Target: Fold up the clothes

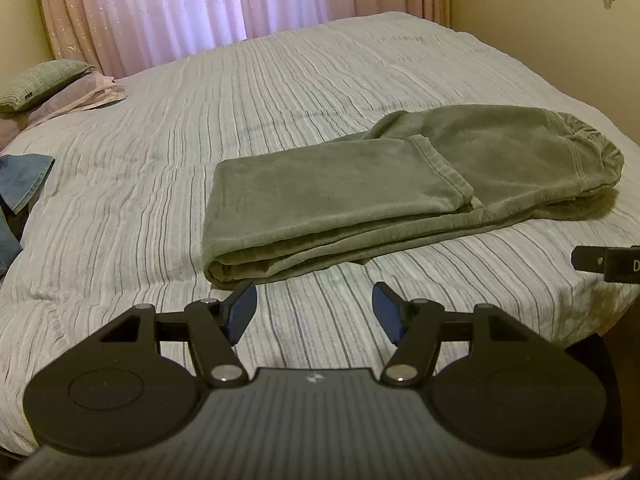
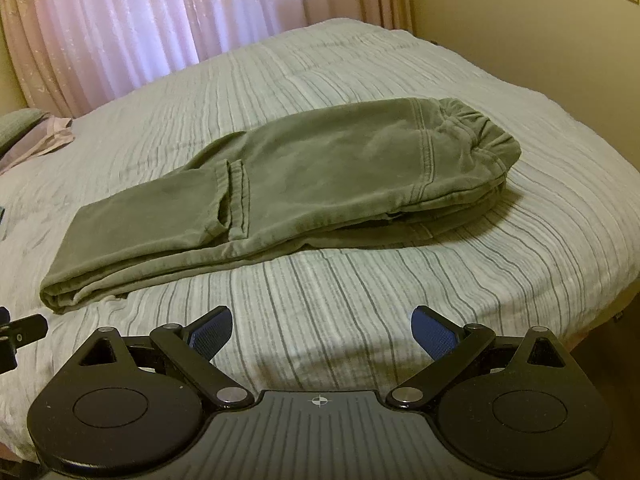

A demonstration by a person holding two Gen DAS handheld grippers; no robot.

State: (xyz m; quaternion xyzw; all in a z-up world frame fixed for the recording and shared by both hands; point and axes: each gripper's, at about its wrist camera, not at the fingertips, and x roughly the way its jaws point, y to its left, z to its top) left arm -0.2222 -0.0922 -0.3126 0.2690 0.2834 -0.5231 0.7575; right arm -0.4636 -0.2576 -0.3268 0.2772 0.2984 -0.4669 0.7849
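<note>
Lying Folded: Green Trousers on the Bed, Both Grippers Empty

Folded once, the green trousers [image 1: 360, 184] are seen lying on the striped bedspread [image 1: 200, 120], toward the bed's right side. Their hems are laid back over the thigh part, the fold edge faces left, and the gathered waistband [image 2: 484, 132] lies close to the bed's right edge. A strip of bare bedspread is left between the near long edge of the trousers and both grippers.

The left gripper [image 1: 314, 312] is held just short of the fold corner, its jaws parted moderately with nothing between them. The right gripper [image 2: 322, 334] is held with its jaws spread wide, also empty, over bare bedspread in front of the trousers. Neither gripper is touching the cloth.

Much open bedspread is left beyond and to the left of the trousers. At the far left a green pillow [image 1: 40, 82] is seen, with a blue garment [image 1: 22, 180] at the left edge. Pink curtains [image 1: 200, 0] are hung behind the bed. No containers are seen.
</note>
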